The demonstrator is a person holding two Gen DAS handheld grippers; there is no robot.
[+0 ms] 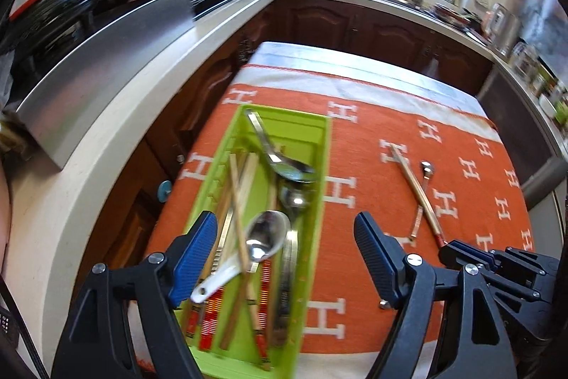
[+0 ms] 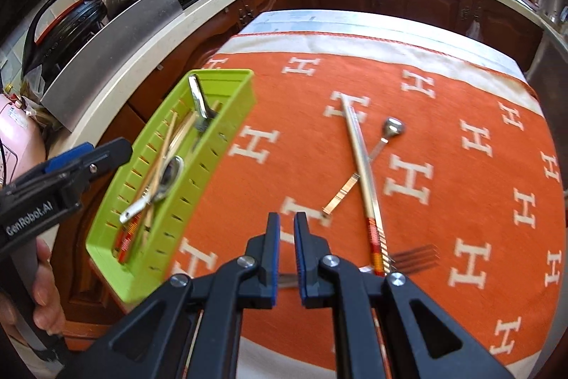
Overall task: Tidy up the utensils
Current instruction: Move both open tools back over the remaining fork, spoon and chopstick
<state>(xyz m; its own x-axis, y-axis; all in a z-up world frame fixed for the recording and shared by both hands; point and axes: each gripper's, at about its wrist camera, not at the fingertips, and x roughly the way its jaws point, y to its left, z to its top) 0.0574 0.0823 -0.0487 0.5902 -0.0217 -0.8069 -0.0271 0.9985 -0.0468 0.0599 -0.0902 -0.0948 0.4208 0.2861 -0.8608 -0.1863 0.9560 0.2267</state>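
Observation:
A green utensil tray (image 1: 321,166) (image 2: 227,126) sits on the left of the orange cloth and holds several chopsticks, metal spoons and a white ceramic spoon (image 1: 227,276). My left gripper (image 1: 285,261) is open and empty just above the tray's near end. My right gripper (image 2: 287,249) is shut on a metal fork (image 2: 415,258) whose handle passes between the fingers and whose tines point right, just above the cloth. A pair of chopsticks (image 2: 362,166) (image 1: 419,194) and a small metal spoon (image 2: 392,126) (image 1: 426,171) lie crossed on the cloth.
The table with the orange H-patterned cloth (image 2: 461,148) stands next to a white counter (image 1: 117,130) on the left with a steel panel (image 1: 106,59), pans and a stove. Dark wood cabinets (image 1: 355,20) and a sink lie beyond.

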